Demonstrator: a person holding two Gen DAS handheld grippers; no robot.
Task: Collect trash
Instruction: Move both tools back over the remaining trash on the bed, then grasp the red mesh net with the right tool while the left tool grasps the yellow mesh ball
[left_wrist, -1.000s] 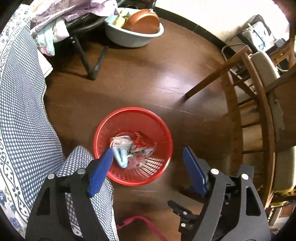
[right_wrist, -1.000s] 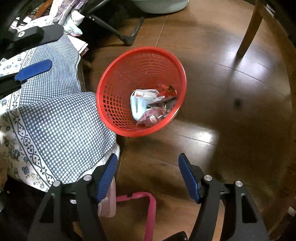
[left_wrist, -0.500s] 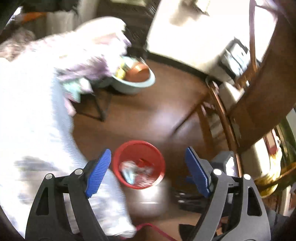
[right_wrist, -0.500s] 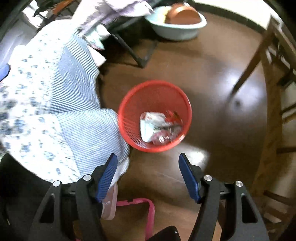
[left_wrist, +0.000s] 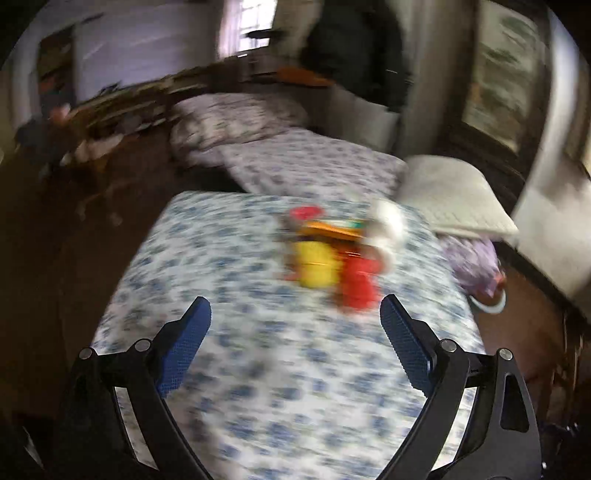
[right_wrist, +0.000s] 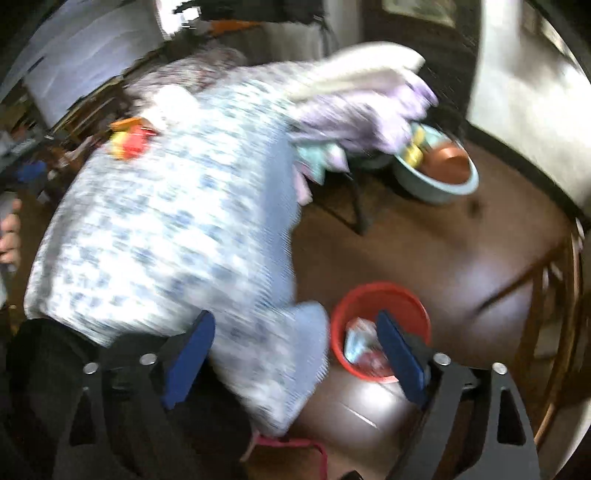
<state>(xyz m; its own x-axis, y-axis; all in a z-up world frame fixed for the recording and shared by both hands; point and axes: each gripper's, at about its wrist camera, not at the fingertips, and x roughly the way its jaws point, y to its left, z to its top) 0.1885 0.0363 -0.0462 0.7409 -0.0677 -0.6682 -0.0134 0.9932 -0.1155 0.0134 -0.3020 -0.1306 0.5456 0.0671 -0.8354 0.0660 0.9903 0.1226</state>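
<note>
trash, a blurred heap of red, yellow and orange wrappers, lies on the blue-flowered bed cover, far beyond the left gripper, right of middle. that gripper's fingers are spreading wide with nothing between them. the right gripper is likewise opening and holds nothing. past its right finger, the red basket stands on the dark wooden floor near the bed's edge, with wrappers inside. far right on the floor, a pale basin holds a brown bowl.
</note>
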